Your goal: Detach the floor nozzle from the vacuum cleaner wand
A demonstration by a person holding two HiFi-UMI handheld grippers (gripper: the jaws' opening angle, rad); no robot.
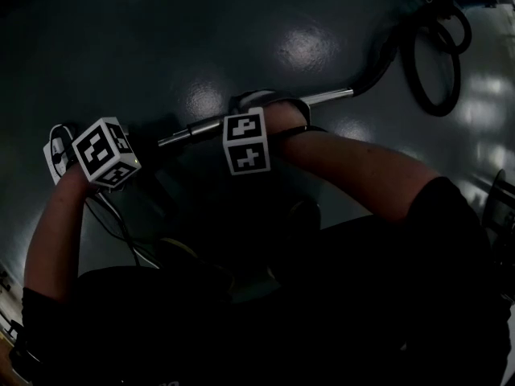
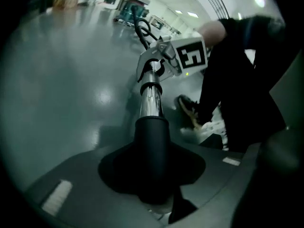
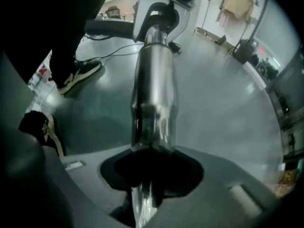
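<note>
Pointing down, left gripper [image 2: 152, 177], right gripper [image 3: 151, 175], clamping wand [image 3: 154, 80]

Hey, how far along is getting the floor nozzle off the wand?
Done: both grips look set. The left tongs clamp the black neck, and the right tongs clamp the chrome wand. In hand: both ends are held, with neck and wand joined and no gap between them. Left: pulling the two apart; nothing has separated yet.

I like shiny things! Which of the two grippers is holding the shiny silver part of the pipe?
The right gripper: the shiny silver wand runs between its jaws. The left gripper grips the black sleeve instead.
</note>
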